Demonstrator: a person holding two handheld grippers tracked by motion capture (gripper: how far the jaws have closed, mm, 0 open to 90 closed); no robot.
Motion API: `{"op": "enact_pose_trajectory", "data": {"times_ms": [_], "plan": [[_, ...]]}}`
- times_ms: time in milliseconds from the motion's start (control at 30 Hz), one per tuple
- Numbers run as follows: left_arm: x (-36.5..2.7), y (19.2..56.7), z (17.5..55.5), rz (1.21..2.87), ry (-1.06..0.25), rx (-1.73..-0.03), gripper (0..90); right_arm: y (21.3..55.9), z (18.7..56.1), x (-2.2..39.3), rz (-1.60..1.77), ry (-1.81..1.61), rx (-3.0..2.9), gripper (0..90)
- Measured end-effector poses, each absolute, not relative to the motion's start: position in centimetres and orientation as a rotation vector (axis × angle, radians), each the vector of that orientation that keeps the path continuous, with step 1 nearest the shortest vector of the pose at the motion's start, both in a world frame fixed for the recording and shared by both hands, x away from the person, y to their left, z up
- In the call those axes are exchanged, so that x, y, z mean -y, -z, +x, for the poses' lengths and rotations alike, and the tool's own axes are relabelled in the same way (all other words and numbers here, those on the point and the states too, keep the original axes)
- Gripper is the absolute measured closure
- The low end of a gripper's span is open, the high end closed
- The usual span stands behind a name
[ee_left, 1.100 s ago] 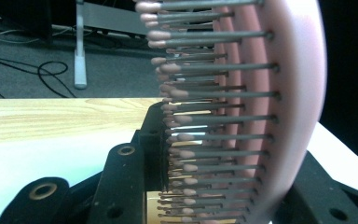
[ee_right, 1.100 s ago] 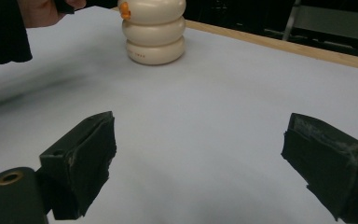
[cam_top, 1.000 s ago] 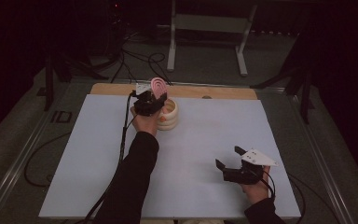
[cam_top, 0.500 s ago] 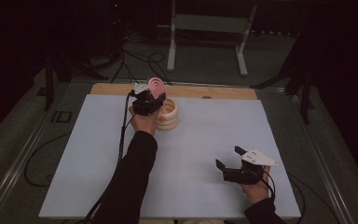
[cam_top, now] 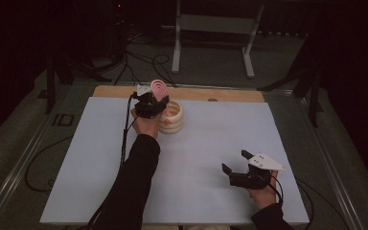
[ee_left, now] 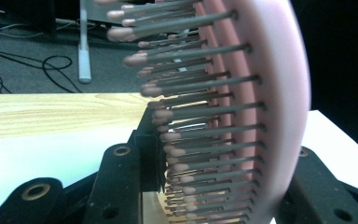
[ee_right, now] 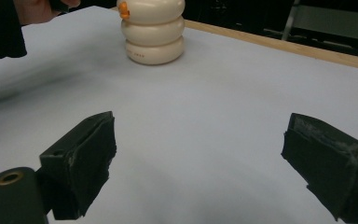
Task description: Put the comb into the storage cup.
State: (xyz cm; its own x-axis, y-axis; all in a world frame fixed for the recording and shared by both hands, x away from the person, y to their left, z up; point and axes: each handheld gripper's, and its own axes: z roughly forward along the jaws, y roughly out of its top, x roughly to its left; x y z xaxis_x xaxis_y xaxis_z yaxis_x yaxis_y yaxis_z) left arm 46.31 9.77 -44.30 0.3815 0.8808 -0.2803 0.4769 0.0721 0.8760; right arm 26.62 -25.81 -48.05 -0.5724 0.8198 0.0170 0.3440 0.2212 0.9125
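The pink hairbrush (cam_top: 159,88) is held in the left claw (cam_top: 154,98) at the far side of the surface (cam_top: 211,143), just above and beside the cream ribbed holder (cam_top: 172,117). In the left gripper view the brush head (ee_left: 261,107) is seen standing between the two black jaws, with its bristles (ee_left: 191,116) pointing toward the left of that view. The jaws have just been opening slightly, yet the brush is seen seated between them and appears gripped.

The brush is judged to be light and stiff: a rigid plastic back carrying thin pins with rounded tips. The pins are the delicate part (they flex and can be bent under a squeeze), so a hold across the bristle field is to be avoided where possible. The smooth plastic back is likely to be slippery against the pads; a grip on the edges of the head or on the handle is preferred. The handle cannot be made out in these views.

The right claw (cam_top: 235,167) is rested near the front right of the surface, its jaws spread wide with nothing between them.

The holder is judged stable on its broad base, though light enough to be tipped by a sideways knock.
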Motion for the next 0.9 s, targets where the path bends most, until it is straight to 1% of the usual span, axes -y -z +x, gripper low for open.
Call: {"op": "enact_pose_trajectory", "data": {"times_ms": [767,900], "plan": [[-10.55,44.80,46.20,1.572,-0.473,-1.266,55.1,48.07,26.61,25.76,1.069,-1.321,-2.027,9.2],[-10.58,44.86,46.19,1.576,-0.481,-1.281,47.8,48.09,26.61,25.69,1.069,-1.319,-2.029,9.2]]}}
